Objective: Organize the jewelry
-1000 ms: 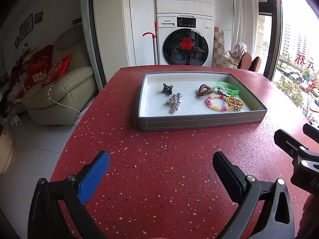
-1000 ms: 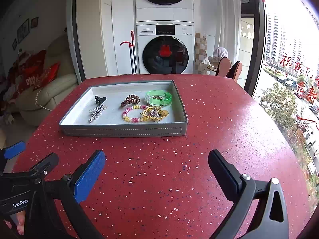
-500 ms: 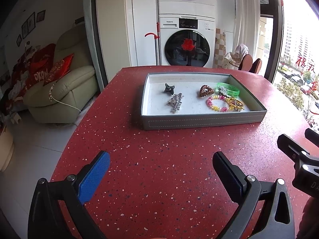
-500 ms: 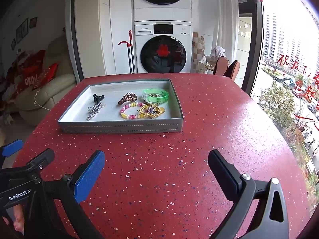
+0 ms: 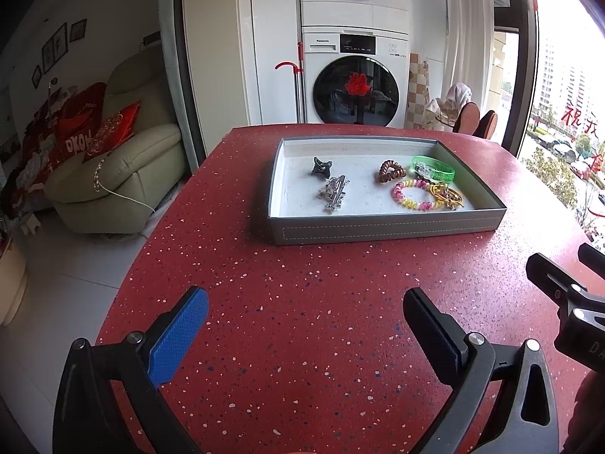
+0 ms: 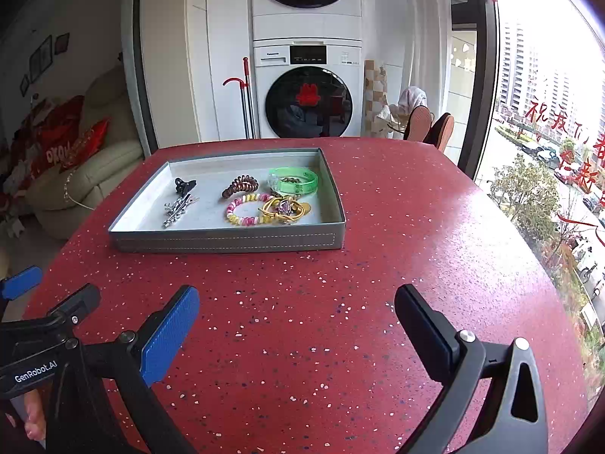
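Red speckled table, rounded edge falling away on the left toward white floor tiles; in the right wrist view the right edge curves off beside the window. A broad bare stretch of tabletop lies between both grippers and the tray.

Grey tray sits on the far half of the table, low walls all round, near wall facing the grippers. In the right wrist view the same tray lies far and left of centre.

Inside, left part: black claw clip, silver hair clip just nearer. Right part: brown spiral hair tie, green bracelet at the far right, pink-and-yellow beaded bracelet touching a tangle of gold jewelry near the right wall.

Left gripper: fingers spread wide, nothing between them, above bare table, well apart from the tray's near wall.

Right gripper: fingers likewise wide and empty, over bare table near of the tray's right corner.

The two grippers are side by side; each shows at the edge of the other's view.
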